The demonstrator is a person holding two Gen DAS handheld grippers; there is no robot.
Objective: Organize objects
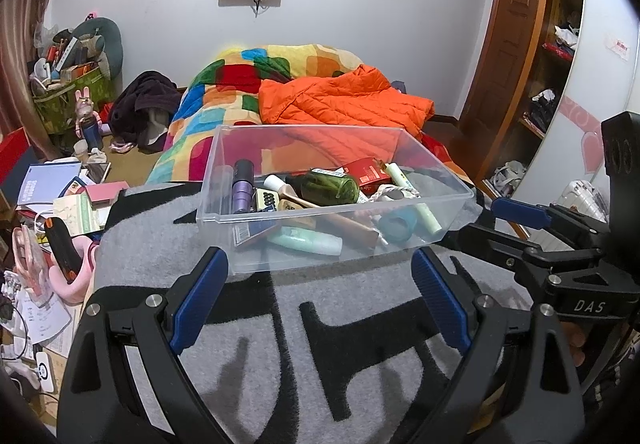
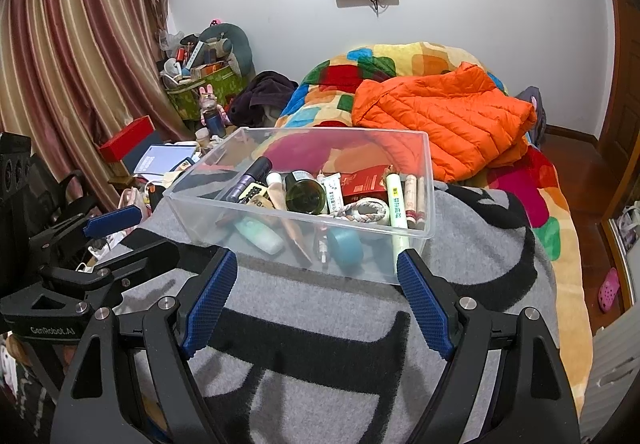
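A clear plastic bin (image 1: 320, 260) (image 2: 428, 163) rests on a grey and black blanket (image 1: 360, 304) (image 2: 480, 264) on the bed. Inside lie a dark green glass jar (image 1: 332, 187) (image 2: 306, 193), a purple and black bottle (image 1: 243, 183), a mint tube (image 1: 308, 242) (image 2: 260, 234), a teal tape roll (image 1: 398, 226) (image 2: 346, 246), a pale green tube (image 2: 396, 203) and a red box (image 1: 368, 171) (image 2: 362, 183). My left gripper (image 1: 320, 264) stands open just short of the bin's near wall, nothing between its fingers. My right gripper (image 2: 316, 264) is open too, at the same wall. Each gripper shows at the other view's edge.
An orange puffer jacket (image 1: 344, 99) (image 2: 444, 115) lies on the colourful quilt (image 1: 236, 91) (image 2: 540, 203) behind the bin. Left of the bed are papers, books (image 1: 48, 183), a red box (image 2: 126, 143) and a full green bag (image 1: 68, 95). A wooden wardrobe (image 1: 516, 43) stands right.
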